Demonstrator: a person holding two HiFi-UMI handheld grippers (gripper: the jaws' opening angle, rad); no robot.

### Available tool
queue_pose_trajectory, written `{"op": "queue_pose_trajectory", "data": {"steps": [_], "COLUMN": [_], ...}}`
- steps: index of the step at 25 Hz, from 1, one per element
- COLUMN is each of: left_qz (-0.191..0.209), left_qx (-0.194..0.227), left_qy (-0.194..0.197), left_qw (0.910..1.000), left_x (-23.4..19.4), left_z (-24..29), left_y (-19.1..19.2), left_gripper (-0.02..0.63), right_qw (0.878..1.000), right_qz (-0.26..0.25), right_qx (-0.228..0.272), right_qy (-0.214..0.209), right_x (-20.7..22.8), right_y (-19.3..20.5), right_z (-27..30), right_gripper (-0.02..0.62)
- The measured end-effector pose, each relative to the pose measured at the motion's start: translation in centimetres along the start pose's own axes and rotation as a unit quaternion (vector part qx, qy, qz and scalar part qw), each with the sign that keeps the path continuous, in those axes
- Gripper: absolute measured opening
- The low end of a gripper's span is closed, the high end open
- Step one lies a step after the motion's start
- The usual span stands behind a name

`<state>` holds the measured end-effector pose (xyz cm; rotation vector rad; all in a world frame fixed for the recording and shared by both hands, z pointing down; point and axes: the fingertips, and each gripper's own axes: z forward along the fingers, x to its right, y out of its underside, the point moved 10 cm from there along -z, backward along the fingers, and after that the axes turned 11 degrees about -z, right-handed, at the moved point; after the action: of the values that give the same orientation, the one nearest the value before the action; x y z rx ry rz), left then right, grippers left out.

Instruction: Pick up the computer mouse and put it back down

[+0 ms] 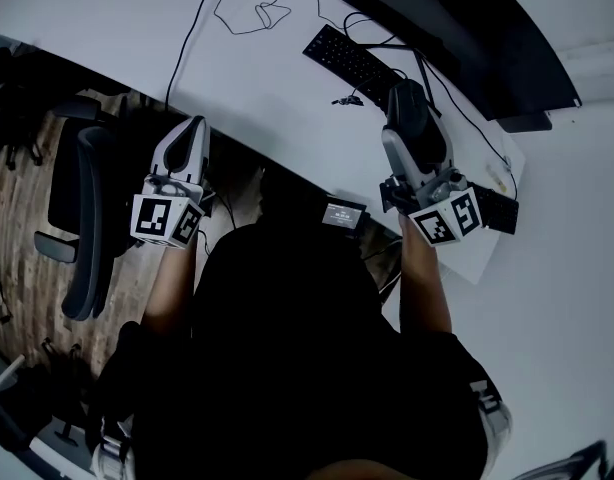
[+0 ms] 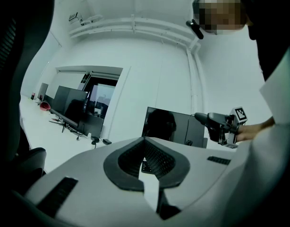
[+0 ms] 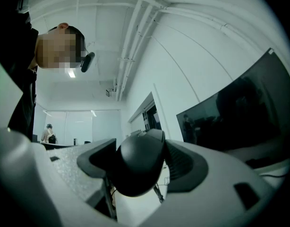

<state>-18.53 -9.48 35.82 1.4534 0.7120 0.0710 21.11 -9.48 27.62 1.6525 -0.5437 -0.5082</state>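
The black computer mouse is pinched between the two grey pads of my right gripper, held up off the desk and filling the gap between them. In the head view the mouse hangs over the white desk, just right of the keyboard, at the tip of the right gripper. My left gripper stays at the desk's near edge on the left, away from the mouse. Its jaws are shut with nothing between them.
A black keyboard lies in front of a large dark monitor. Thin cables loop across the far desk. A dark office chair stands on the wooden floor at the left. A small black device sits by the near desk edge.
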Motion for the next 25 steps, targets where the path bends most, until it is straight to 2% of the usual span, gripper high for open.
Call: {"op": "queue_pose_trajectory", "data": {"steps": [9, 19, 25], "left_qz": [-0.012, -0.029, -0.029], "left_qx": [-0.011, -0.009, -0.009], "left_qy": [-0.004, -0.015, -0.025], "left_qw": [0.9999, 0.9994, 0.9992], "left_x": [-1.4, -3.5, -4.4], "left_z": [1.2, 2.3, 2.9], "left_y": [0.5, 0.5, 0.3], "left_gripper": [-0.005, -0.005, -0.005], "right_qw": [1.0, 0.999, 0.998], "right_qz": [0.002, 0.011, -0.031], "right_qx": [-0.011, -0.01, -0.028], "right_qy": [-0.005, -0.033, -0.042], "right_x": [1.9, 3.9, 4.7], "right_y": [1.2, 3.7, 5.5], "right_z": [4.2, 14.1, 21.3], "right_gripper": [0.327, 0.327, 0.325]}}
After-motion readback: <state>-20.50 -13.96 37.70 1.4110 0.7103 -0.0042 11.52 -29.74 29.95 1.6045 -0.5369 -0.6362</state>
